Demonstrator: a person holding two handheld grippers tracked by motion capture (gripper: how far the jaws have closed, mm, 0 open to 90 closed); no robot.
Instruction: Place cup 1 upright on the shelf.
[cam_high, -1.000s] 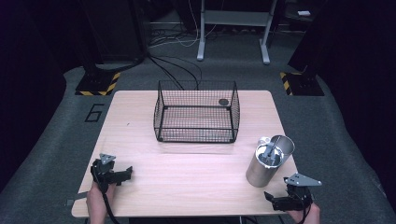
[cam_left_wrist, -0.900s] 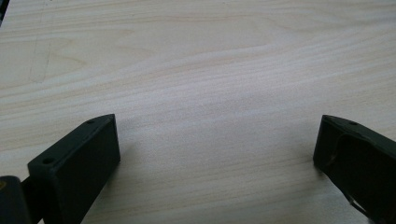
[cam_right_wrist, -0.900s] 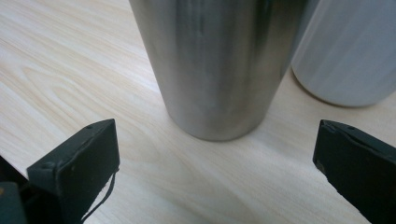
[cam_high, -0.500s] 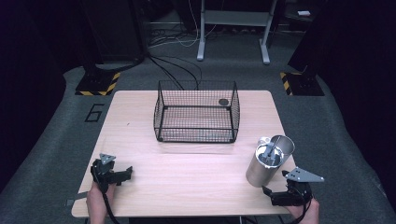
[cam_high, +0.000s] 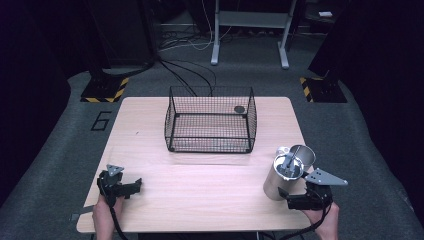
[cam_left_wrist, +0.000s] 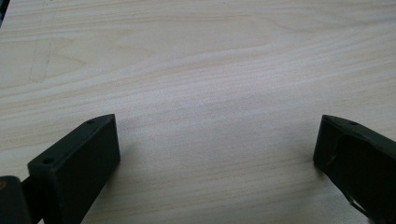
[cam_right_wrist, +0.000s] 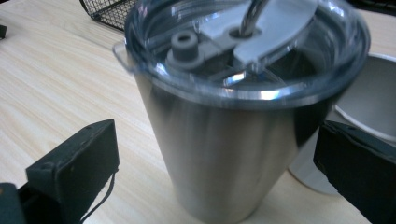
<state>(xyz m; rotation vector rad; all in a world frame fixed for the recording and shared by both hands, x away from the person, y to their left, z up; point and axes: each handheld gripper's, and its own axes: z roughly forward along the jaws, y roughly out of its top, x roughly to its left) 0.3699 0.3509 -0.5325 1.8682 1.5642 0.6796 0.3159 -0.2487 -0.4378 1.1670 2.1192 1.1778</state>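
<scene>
Two black grippers (cam_high: 131, 187) (cam_high: 294, 200), grey three-cornered plates, trailing black cables.

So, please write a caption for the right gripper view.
Open right gripper facing a lidded steel tumbler on the wooden table.

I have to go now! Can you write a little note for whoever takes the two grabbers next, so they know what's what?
Left gripper: open, holding nothing, low over bare table at the near left.
Right gripper: open, jaws either side of the steel tumbler, not closed on it.
Tumbler stands upright near the right edge, clear lid on, a second cup right behind it. Wire basket sits mid-table.
Done: approach. Left: probably close on the tumbler and lift.
</scene>
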